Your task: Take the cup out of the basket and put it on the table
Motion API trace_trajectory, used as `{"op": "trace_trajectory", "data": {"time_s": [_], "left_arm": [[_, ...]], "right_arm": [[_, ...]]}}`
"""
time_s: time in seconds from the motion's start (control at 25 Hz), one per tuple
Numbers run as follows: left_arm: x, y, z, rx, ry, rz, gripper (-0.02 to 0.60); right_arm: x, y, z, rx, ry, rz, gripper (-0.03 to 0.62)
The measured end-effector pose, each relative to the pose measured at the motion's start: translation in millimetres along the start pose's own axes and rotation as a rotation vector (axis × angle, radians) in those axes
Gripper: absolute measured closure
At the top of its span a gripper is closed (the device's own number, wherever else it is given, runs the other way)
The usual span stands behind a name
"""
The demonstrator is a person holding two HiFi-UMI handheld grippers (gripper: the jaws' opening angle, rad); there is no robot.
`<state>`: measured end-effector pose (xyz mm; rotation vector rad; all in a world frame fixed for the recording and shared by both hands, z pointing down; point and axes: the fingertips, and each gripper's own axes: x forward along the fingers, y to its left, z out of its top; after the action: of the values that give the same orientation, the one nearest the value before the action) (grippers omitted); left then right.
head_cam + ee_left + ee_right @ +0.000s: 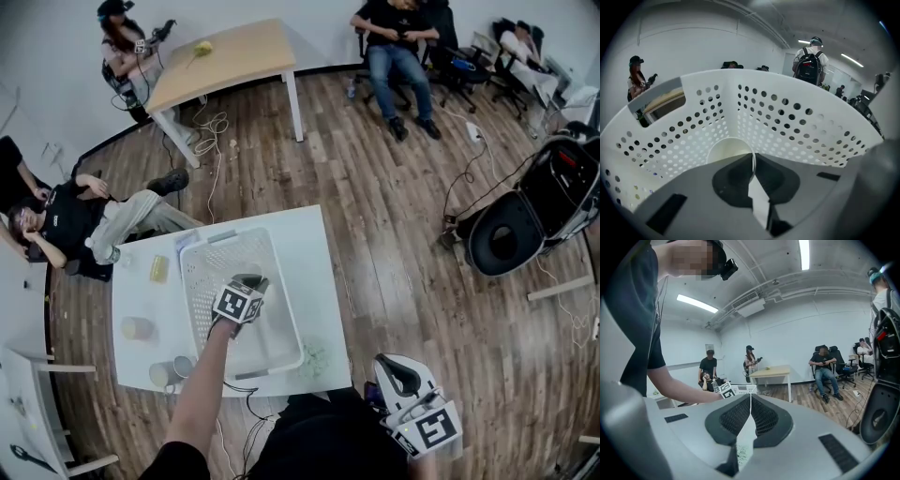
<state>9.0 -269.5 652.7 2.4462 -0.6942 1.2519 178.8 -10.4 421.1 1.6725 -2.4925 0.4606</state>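
Fingers (733, 176) of the left gripper (753, 157) were pinched almost shut on the rim of the cup (725, 149), inside the basket (797, 117) on the bench (314, 253); the right gripper (750, 401), closed empty, hung farther off.

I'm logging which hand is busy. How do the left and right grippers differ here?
The left gripper reaches down inside the white perforated plastic basket; the right gripper hangs off the white table, near the person. The left gripper is shut on the rim of the pale cup; the right gripper is shut on nothing. Both show jaws closed.
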Motion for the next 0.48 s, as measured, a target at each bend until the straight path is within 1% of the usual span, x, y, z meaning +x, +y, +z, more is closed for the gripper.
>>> {"op": "trace_trajectory", "data": {"time_s": [0.16, 0.32, 0.4, 0.48], "left_arm": [[-24.7, -13.3, 9.8, 0.063, -0.041, 0.032, 0.563], [-66.5, -35.0, 36.6, 0.149, -0.13, 0.08, 0.563], [-94.5, -46.4, 49.4, 0.164, -0.189, 0.107, 0.563], [-123.5, -55.0, 58.4, 0.151, -0.253, 0.125, 0.563]], "right_arm": [[-3.2, 9.7, -0.3, -0.012, -0.017, 0.016, 0.568], [-4.0, 18.4, 0.8, -0.024, -0.029, 0.037, 0.568], [-1.8, 22.5, 2.9, -0.03, -0.038, 0.063, 0.568], [3.3, 28.5, 5.8, -0.036, -0.046, 0.095, 0.568]]}}
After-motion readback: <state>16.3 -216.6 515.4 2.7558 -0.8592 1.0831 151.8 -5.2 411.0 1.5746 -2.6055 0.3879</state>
